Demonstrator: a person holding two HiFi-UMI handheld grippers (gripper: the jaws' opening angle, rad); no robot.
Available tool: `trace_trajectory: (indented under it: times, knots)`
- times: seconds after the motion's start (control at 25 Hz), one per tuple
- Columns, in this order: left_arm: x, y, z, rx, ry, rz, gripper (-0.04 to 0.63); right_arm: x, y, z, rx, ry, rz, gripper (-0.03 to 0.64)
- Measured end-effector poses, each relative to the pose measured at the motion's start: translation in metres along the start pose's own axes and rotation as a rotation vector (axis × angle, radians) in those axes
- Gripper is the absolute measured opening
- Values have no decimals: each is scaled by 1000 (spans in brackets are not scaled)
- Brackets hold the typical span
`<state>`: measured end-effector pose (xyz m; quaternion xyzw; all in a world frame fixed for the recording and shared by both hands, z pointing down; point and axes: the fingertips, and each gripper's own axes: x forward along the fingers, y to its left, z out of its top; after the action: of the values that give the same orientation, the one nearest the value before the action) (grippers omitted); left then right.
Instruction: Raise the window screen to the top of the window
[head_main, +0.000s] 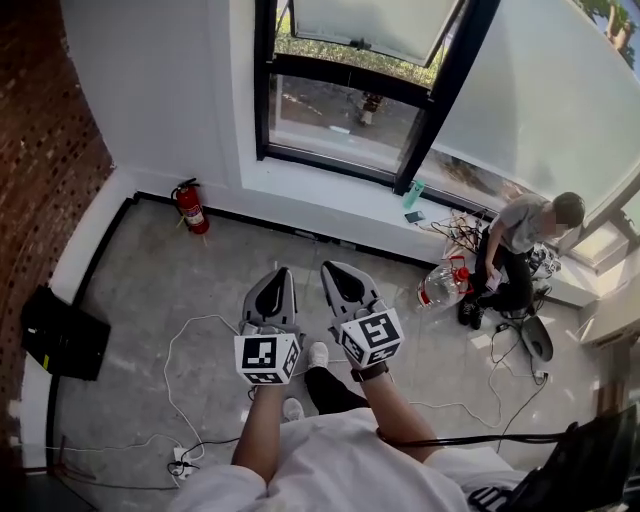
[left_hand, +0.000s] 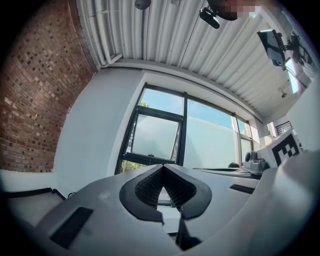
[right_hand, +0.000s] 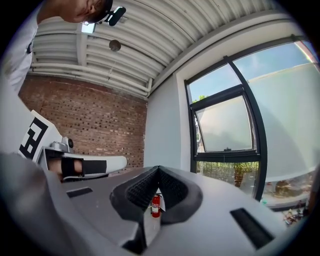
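Over the grey floor (head_main: 150, 290), the left hand-held gripper (head_main: 283, 272) and right hand-held gripper (head_main: 329, 267) are both closed and empty. The window (head_main: 340, 110) is cut off at its top, near a brick wall (head_main: 40, 150).

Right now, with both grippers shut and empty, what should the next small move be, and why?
Probably step toward the window and carry both grippers up to it. The left gripper and right gripper are shut, hold nothing, and hang over the floor, well short of the window.

Pale translucent window screen (right_hand: 225, 125) high in black-framed window (head_main: 345, 78), lower strip uncovered.
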<state>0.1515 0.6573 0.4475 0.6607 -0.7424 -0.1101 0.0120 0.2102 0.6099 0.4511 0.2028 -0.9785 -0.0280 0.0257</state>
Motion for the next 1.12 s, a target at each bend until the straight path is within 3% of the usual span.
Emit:
trace_trajectory:
  times: [0.24,0.56,0.84,1.12]
  knots:
    - [58,33,-10,58,37,11,2,71,-41,-11,59,-22,17,3]
    - [178,79,21,162,-14,52,1,167,-123,29,41,-147,21,3]
    - [269,71,-1,169,29,12,0,210,-202,21,51,-143,6,3]
    - [332,91,-35,149,99,-25,0,250,-241,-15,98,-82,-27,2]
